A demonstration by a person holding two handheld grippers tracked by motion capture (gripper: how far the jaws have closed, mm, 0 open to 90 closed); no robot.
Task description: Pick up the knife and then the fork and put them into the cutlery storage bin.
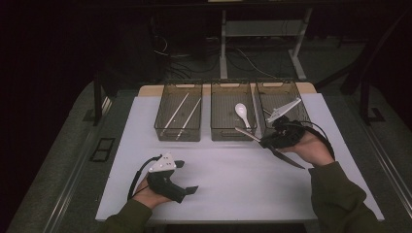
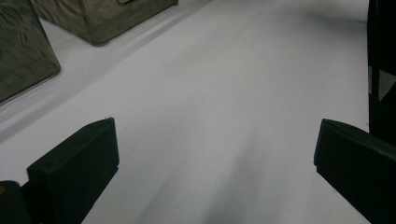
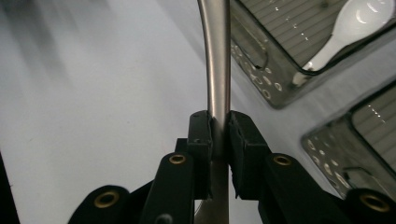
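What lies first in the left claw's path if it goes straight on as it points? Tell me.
Probably nothing at first: the open left claw points over bare white table. The two bins sit off to the upper left of its view, apparently beside that line, though depth is hard to judge.

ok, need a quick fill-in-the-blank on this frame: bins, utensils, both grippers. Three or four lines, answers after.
1. The right gripper is shut on a long metal utensil handle, while the left gripper stands ____.
2. The white ceramic soup spoon lies in the ____ of the three clear perforated plastic bins.
3. The left bin holds two thin metal ____.

Missing words: open; middle; chopsticks
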